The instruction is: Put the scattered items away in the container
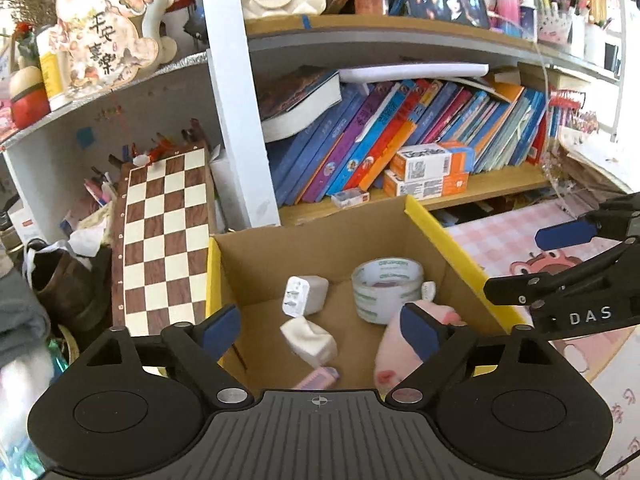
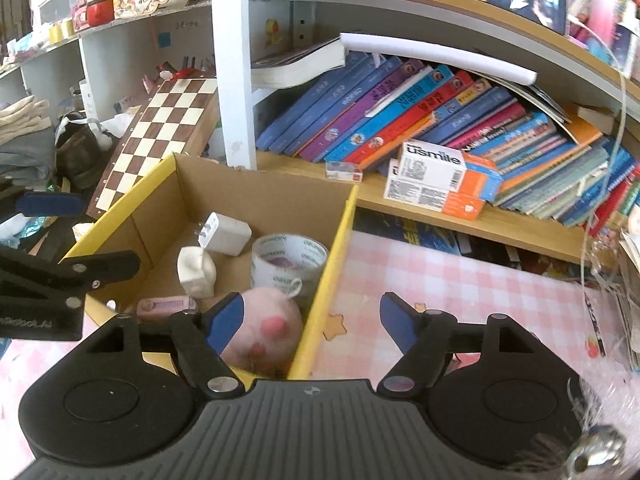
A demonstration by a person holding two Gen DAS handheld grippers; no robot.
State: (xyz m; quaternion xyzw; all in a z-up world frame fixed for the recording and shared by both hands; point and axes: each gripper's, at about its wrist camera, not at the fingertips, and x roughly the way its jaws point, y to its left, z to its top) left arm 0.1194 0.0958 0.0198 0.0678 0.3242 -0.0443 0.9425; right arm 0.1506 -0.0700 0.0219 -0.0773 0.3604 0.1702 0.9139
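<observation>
- My left gripper (image 1: 320,326) hangs wide, empty, over the yellow-rimmed brown cardboard box (image 1: 448,236).
- My right gripper (image 2: 312,322) gapes empty across its right wall.
- Inside lie a white charger (image 1: 304,295), tape roll (image 1: 386,290) and pink plush toy (image 1: 400,350).

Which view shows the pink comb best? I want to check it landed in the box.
The right wrist view: the comb lies whole on the floor of the box, its teeth visible, beside the plush. The left wrist view shows only one end of it above the gripper body.
</observation>
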